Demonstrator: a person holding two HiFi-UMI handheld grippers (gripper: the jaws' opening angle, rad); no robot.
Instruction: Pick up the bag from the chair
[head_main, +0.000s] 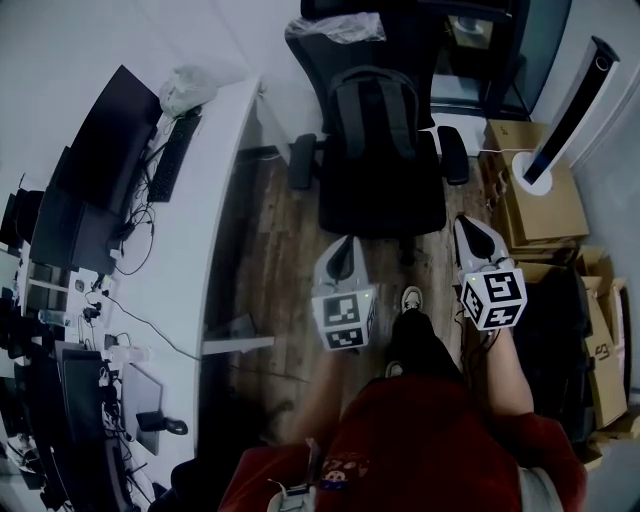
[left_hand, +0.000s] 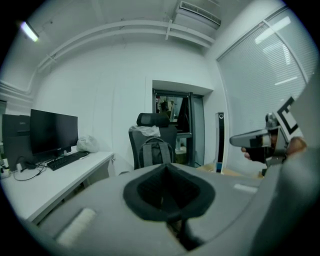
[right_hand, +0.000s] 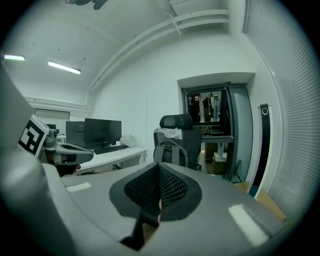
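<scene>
Both the left claw (head_main: 347, 246) and right claw (head_main: 466, 225) are shut, empty; bag (head_main: 375, 115) on chair (head_main: 385, 207) well ahead.

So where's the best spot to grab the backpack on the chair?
Probably high up on a shoulder strap, coming in from the front. The backpack stands upright on the office chair against its backrest. Its straps face the person, so they are the nearest thin part for the jaws to close on.
</scene>
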